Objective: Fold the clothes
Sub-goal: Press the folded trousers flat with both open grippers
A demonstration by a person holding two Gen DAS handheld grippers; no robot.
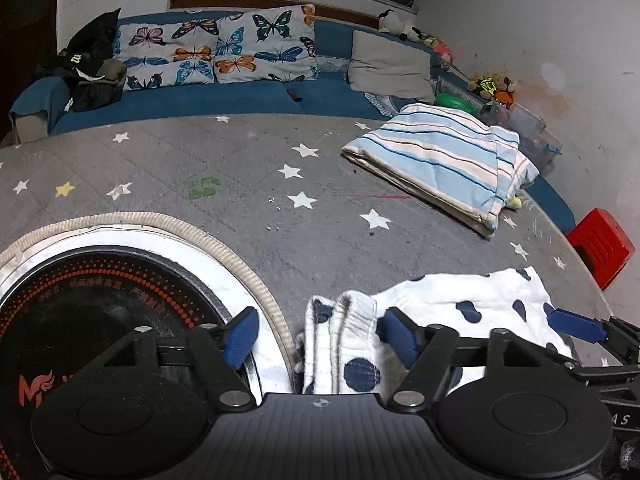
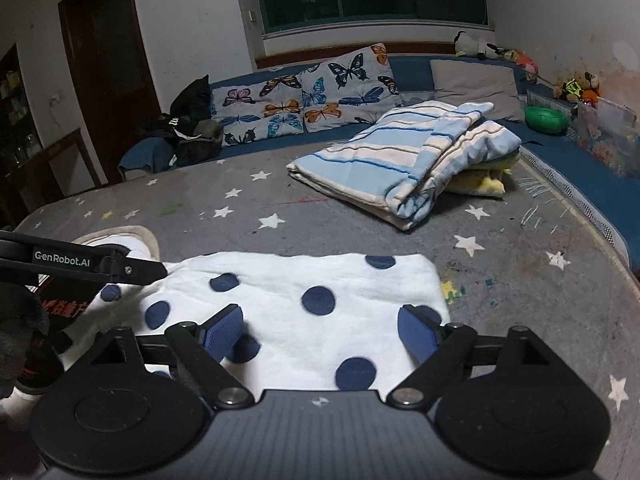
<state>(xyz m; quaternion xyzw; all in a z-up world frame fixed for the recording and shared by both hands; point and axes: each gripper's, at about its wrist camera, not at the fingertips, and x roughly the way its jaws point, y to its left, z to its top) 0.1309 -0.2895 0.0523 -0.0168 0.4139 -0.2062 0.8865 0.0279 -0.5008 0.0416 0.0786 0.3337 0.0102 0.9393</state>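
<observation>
A white garment with navy dots (image 2: 304, 312) lies folded flat on the grey star-patterned cover (image 2: 360, 232). My right gripper (image 2: 320, 332) hangs just over its near edge, jaws wide apart, pads clear of the cloth. In the left wrist view the garment's ribbed waistband end (image 1: 344, 320) bunches up between the fingers of my left gripper (image 1: 320, 334), which stands open; the left pad is well clear of it, the right pad close beside it. One blue fingertip of the right gripper (image 1: 576, 324) shows over the garment's right part.
A folded blue-and-white striped cloth (image 2: 400, 160) lies further back on the cover. A black round cooktop (image 1: 80, 320) on a beige-trimmed white mat sits at the left. A red box (image 1: 600, 248) stands off the right edge. Butterfly pillows (image 1: 216, 48), a grey pillow and toys line the back.
</observation>
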